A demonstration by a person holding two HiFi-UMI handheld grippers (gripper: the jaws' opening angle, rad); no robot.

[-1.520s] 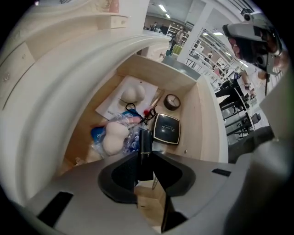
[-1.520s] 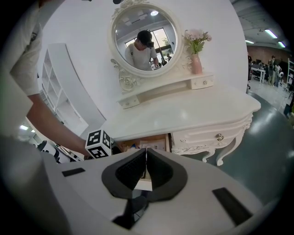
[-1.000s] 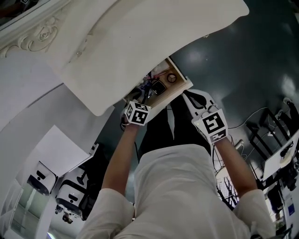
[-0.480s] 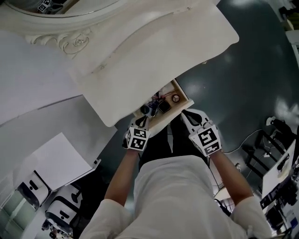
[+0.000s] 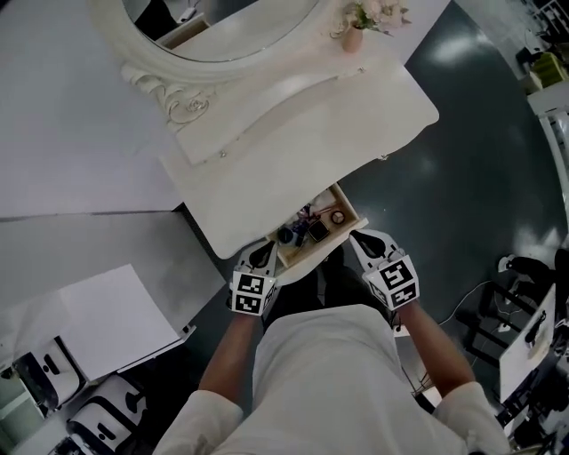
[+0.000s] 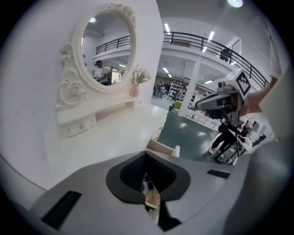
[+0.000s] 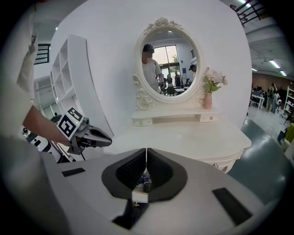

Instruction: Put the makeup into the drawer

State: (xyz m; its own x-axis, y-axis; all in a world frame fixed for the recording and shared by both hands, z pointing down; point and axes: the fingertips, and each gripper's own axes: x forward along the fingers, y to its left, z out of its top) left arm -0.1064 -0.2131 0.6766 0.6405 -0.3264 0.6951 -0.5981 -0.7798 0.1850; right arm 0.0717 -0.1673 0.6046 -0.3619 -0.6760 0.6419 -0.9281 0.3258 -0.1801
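Observation:
An open wooden drawer [image 5: 349, 209] sticks out from under the white dressing table [image 5: 293, 124]. Several small makeup items [image 5: 308, 230] lie inside it. My left gripper [image 5: 264, 252] is at the drawer's front left corner. Its jaws have just been closing and now stand shut with nothing between them [image 6: 146, 156]. My right gripper [image 5: 361, 240] hovers by the drawer's right front corner, shut and holding nothing [image 7: 146, 151]. The drawer [image 6: 163, 149] shows just beyond the left jaws, and makeup [image 7: 144, 182] shows below the right ones.
An oval framed mirror [image 5: 222, 27] and a vase of flowers [image 5: 356, 27] stand at the back of the table. A white shelf unit [image 5: 98, 311] is at the left. Stands and cables [image 5: 524, 311] fill the dark floor at the right.
My left gripper has drawn back out of the drawer to its front corner. Both grippers have risen toward the person. The view has swung up over the table to the mirror.

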